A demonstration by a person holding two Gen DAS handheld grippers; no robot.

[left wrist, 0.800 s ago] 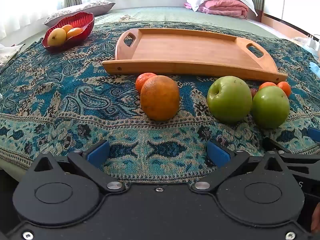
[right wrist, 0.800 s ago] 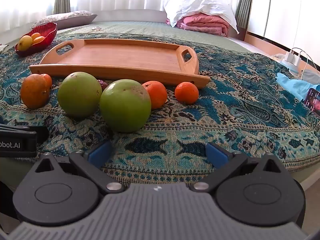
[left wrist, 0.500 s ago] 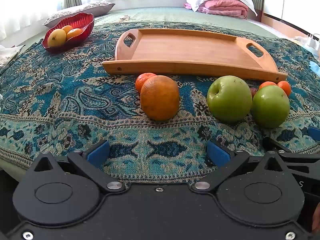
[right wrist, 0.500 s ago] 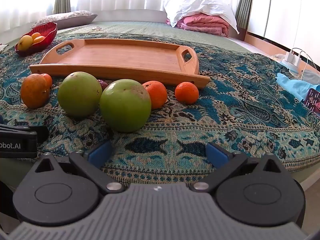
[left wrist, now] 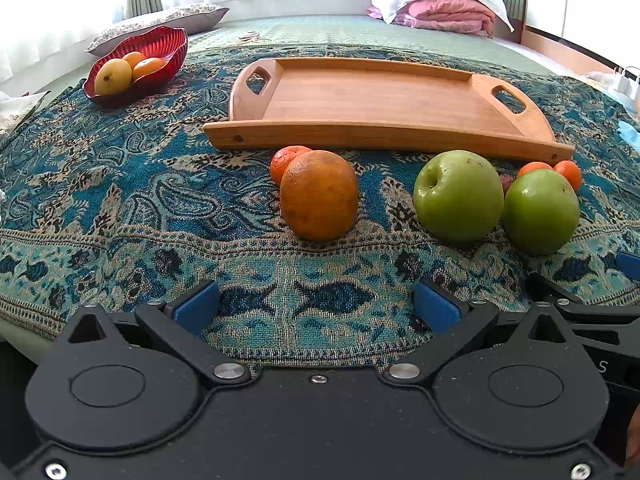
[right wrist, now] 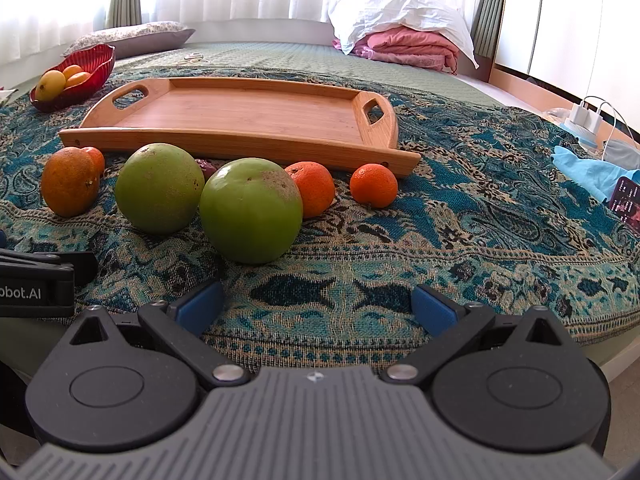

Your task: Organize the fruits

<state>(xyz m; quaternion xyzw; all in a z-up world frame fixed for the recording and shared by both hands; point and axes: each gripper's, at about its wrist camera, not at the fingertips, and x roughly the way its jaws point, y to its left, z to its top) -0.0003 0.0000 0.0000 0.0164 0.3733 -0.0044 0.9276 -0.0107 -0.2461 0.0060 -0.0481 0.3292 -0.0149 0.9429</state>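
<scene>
An empty wooden tray (left wrist: 384, 100) (right wrist: 248, 116) lies on the patterned blue cloth. In front of it sit a large orange (left wrist: 319, 195) (right wrist: 70, 181), a small tangerine (left wrist: 286, 161) behind it, two green apples (left wrist: 458, 196) (left wrist: 540, 210) (right wrist: 159, 188) (right wrist: 251, 216), and two more tangerines (right wrist: 314, 188) (right wrist: 374, 185). My left gripper (left wrist: 318, 306) stands open near the cloth's front edge, facing the large orange, nothing between its fingers. My right gripper (right wrist: 316, 304) is open too, just short of the nearer apple.
A red bowl (left wrist: 138, 64) (right wrist: 78, 74) with yellow and orange fruit sits at the back left. Pillows and a pink blanket (right wrist: 408, 50) lie at the far end. A blue cloth (right wrist: 588, 170), a phone and a charger are on the right.
</scene>
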